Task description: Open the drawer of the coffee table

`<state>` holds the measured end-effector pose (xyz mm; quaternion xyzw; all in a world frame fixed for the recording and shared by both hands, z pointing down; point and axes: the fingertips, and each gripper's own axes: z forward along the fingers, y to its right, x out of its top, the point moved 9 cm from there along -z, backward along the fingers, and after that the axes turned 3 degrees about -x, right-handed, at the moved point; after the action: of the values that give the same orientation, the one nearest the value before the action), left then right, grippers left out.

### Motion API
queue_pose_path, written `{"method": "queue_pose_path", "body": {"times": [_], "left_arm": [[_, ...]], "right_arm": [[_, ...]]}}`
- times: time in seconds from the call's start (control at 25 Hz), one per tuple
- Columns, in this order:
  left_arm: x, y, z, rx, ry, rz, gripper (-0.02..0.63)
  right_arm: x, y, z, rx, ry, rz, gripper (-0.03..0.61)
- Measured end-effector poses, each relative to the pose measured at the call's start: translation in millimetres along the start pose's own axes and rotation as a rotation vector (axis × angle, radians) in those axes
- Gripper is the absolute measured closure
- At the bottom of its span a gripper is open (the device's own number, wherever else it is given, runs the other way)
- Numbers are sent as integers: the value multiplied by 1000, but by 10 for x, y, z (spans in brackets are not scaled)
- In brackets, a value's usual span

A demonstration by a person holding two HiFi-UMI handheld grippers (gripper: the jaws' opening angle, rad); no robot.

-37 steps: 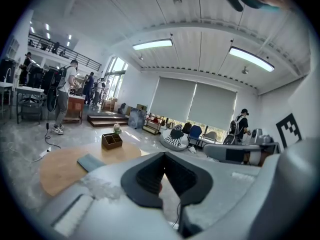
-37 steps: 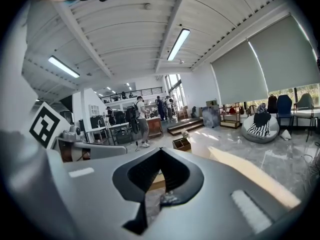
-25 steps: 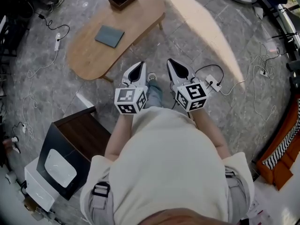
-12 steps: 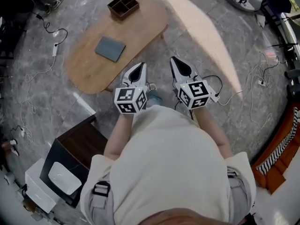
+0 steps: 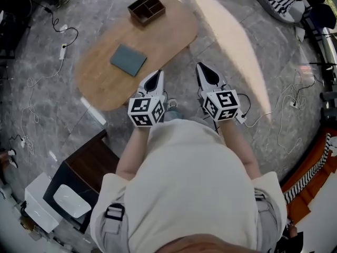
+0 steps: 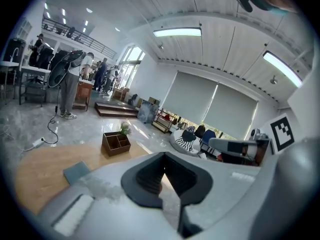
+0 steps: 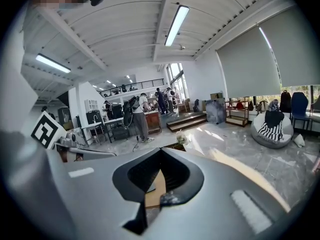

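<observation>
The oval wooden coffee table lies ahead of me on the grey floor; no drawer shows from above. My left gripper is shut and empty, its tip just over the table's near edge. My right gripper is shut and empty too, held over the floor to the right of the table. In the left gripper view the table top fills the lower left past the closed jaws. A strip of the table shows through the closed jaws in the right gripper view.
On the table lie a grey-blue book and a brown compartment box with a small plant. A dark side cabinet stands at my left. Cables and a power strip trail over the floor. A striped beanbag sits far right.
I have walked toward the coffee table: it now sits closer under both grippers, and the left tip reaches its near edge. Both grippers stay shut.
</observation>
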<state>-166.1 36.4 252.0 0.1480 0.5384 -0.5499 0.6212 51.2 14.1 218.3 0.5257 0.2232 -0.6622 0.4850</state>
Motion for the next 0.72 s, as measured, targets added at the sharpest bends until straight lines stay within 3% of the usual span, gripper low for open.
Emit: {"method": "queue_pose_path", "body": {"times": [0.48, 0.72], "left_arm": [[-150, -279, 299, 122, -27, -67, 612], [-341, -262, 612, 213, 1, -124, 612]], "right_arm": [[-46, 487, 537, 22, -87, -6, 578], [-108, 887, 848, 120, -154, -47, 578]]}}
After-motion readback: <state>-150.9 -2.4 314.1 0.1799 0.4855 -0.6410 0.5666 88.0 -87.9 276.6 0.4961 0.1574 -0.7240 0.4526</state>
